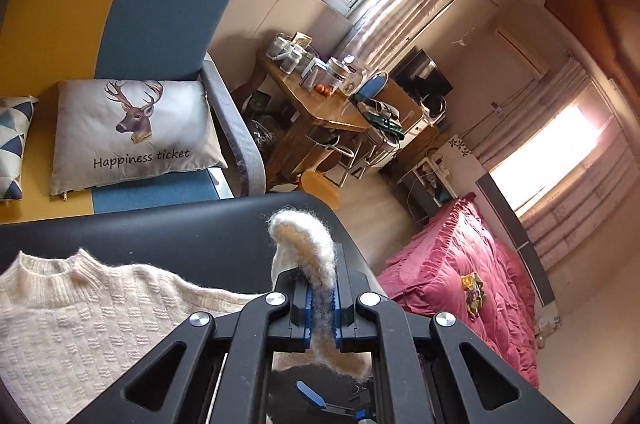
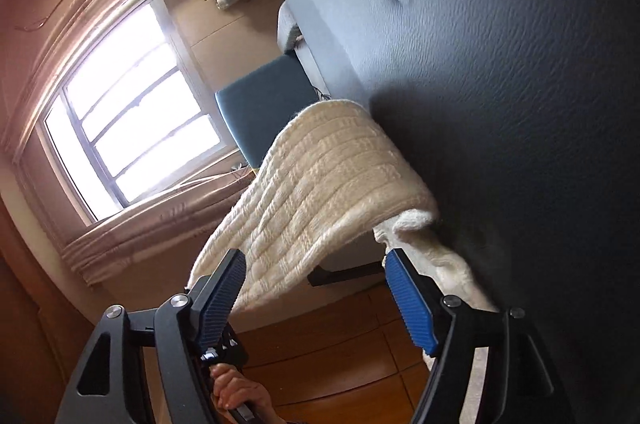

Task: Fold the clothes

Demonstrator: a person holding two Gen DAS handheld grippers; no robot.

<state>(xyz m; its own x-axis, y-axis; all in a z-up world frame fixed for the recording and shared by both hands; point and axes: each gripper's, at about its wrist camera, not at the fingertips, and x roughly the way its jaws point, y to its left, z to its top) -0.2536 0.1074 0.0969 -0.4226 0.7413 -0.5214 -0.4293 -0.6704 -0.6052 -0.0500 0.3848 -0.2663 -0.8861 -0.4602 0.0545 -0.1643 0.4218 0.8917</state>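
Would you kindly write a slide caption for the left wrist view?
Left gripper shut on a fold of the cream knit sweater, lifted above the dark table.

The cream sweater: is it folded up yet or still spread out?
Not folded: the sweater lies mostly flat on the dark table, one pinched part lifted by the left gripper.
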